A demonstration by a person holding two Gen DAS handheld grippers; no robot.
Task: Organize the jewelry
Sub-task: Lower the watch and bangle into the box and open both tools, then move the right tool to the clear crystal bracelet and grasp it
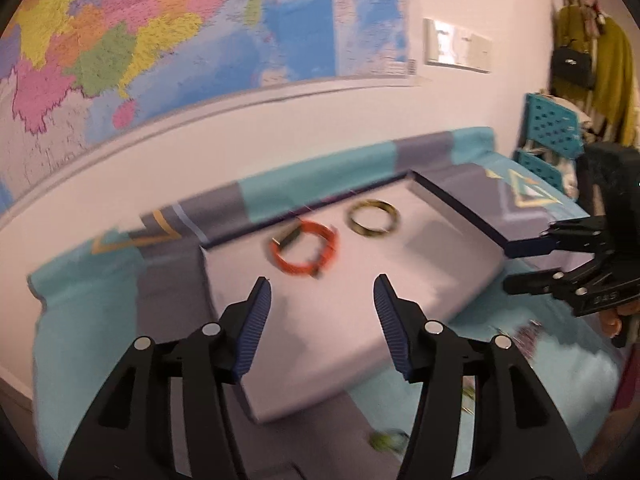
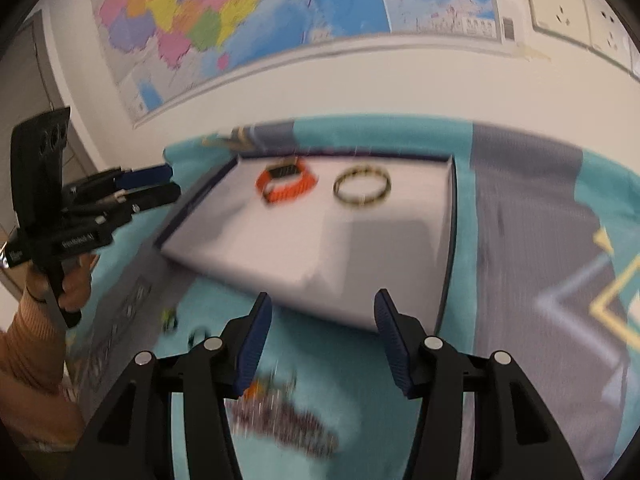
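Left wrist view: left gripper (image 1: 322, 292), jaws apart, nothing between them, hangs over the near part of the white tray (image 1: 460, 276). In the tray, toward its far side: orange bracelet (image 1: 306, 252) and gold bangle (image 1: 375, 217), side by side, not touching. Right gripper (image 1: 520, 264) at the tray's right corner, jaws parted and empty. Small green piece (image 1: 386, 438) lies on the teal cloth (image 1: 80, 320) in front of the tray.

Right wrist view: right gripper (image 2: 322, 312), jaws parted and empty, above a blurred dark beaded piece (image 2: 288, 420) on the cloth, just short of the tray. Likely step: fetch the next loose item. Advice: centre the jaws over the beads, lower, close on a bunched part so no strand trails.
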